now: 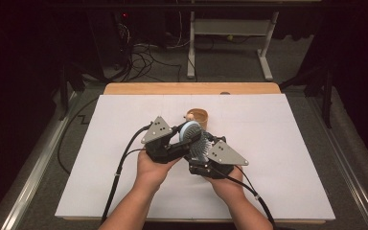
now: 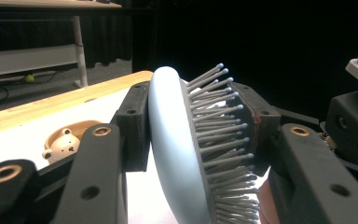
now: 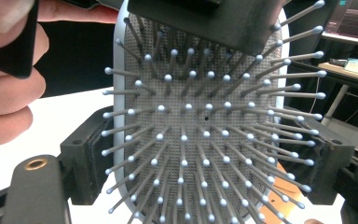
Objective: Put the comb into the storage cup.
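Hairbrush (image 1: 194,139) is sitting up off the counter (image 1: 278,143), held between both grippers near the middle of the white sheet, just in front of the wooden bowl (image 1: 199,115).

Left gripper (image 1: 184,130) is reaching in from the left. In the left gripper view its jaws are clamping the brush head (image 2: 177,154) front to back: one pad is pressing the smooth pale blue back, the other is pushing into the bristle tips (image 2: 223,135). Narrow gap, filled by the brush head.

Right gripper (image 1: 201,151) is coming in from the right, lower down. In the right gripper view the bristle face (image 3: 200,130) is looking straight at the camera, and the two jaws are standing on either side of the head, at its left and right edges, holding it across its width. A black jaw pad of the left gripper is lying over the top bristles there, and the fingers of the left hand (image 3: 9,93) are showing at the left edge.

Wooden bowl is resting on the counter beyond the grippers, with a small bear figure (image 2: 65,144) inside it, apart from the brush.

Both hands are gripping their tools from below in the high view, cables trailing back toward the near edge.
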Demonstrator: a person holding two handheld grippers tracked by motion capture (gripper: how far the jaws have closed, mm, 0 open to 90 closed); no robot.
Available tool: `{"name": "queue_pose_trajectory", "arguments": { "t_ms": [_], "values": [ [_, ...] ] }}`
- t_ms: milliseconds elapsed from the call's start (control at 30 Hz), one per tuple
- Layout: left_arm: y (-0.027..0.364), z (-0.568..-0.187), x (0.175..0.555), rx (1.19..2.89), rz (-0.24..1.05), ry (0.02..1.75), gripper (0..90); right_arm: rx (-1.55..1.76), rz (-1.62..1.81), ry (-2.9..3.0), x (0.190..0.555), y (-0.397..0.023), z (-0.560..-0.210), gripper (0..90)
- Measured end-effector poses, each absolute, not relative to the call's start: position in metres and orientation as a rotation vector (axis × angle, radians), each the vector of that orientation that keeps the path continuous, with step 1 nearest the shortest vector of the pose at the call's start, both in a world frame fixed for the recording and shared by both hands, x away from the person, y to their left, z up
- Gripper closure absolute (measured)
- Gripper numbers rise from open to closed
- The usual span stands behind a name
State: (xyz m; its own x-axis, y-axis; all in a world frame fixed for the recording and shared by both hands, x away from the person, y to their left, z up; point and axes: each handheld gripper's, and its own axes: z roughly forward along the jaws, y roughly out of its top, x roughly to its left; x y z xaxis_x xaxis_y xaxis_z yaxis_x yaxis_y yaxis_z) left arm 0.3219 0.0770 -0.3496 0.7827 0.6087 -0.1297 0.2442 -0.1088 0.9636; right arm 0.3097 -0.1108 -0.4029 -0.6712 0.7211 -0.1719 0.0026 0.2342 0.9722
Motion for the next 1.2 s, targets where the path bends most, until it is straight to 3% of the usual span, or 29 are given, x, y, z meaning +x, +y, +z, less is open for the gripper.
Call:
{"name": "queue_pose_trajectory", "arguments": {
  "t_ms": [1200],
  "values": [
    [0.0755,-0.3475,0.3185,1.667,0.383,0.689,57.8,0.665,1.471,1.881,0.3092,-0.1088,-0.3999,19.9]
  ]
}}
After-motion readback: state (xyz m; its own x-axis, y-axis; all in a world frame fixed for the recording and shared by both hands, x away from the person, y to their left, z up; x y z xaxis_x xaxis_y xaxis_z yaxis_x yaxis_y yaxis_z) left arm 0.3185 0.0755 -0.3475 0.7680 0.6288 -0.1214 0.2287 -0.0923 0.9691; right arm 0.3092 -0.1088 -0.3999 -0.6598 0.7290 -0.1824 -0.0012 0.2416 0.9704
